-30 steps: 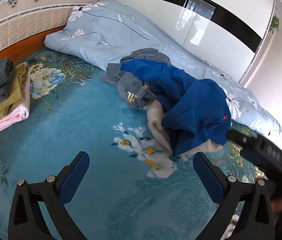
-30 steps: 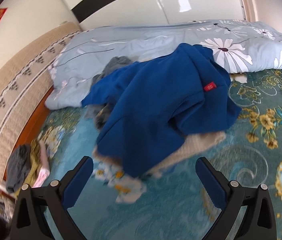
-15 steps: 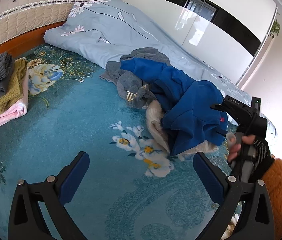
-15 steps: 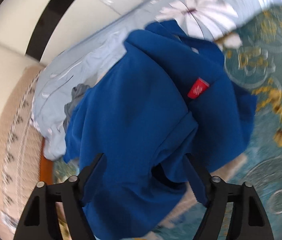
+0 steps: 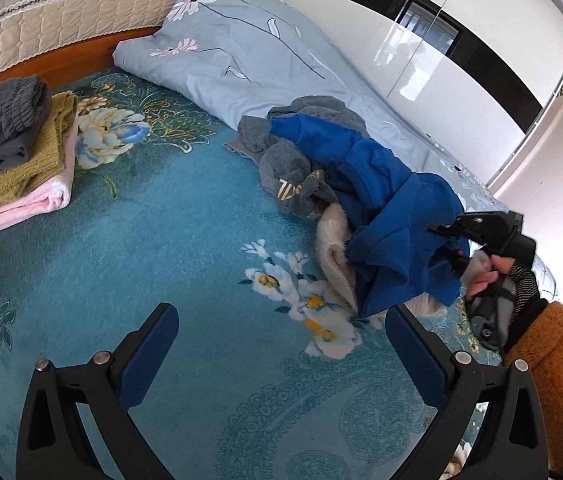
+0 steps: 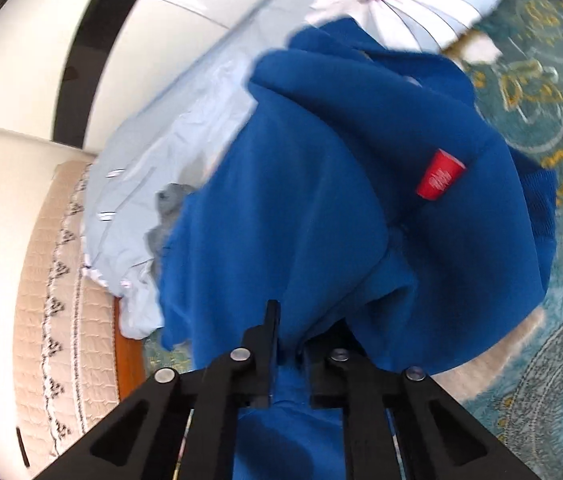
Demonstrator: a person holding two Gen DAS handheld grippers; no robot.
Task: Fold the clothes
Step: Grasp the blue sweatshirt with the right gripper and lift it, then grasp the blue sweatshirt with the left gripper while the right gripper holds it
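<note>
A blue sweatshirt (image 5: 385,208) with a small red tag (image 6: 439,174) lies on top of a loose heap on the teal floral bedspread (image 5: 185,264). Under it lie a grey garment (image 5: 293,176) and a cream fluffy one (image 5: 333,248). My right gripper (image 6: 287,344) is shut on a fold of the blue sweatshirt (image 6: 321,208); it also shows in the left wrist view (image 5: 457,240) at the heap's right edge, held by a hand in an orange sleeve. My left gripper (image 5: 281,344) is open and empty, hovering over the bedspread in front of the heap.
A stack of folded clothes (image 5: 9,148), grey on olive on pink, sits at the left. A light blue floral duvet (image 5: 249,56) runs along the back of the bed, with a quilted beige headboard (image 5: 81,4) behind it and glossy white wardrobe doors (image 5: 461,52) beyond.
My right gripper moved in to the heap and closed from wide open onto the blue sweatshirt. My left gripper stayed open and barely moved.
</note>
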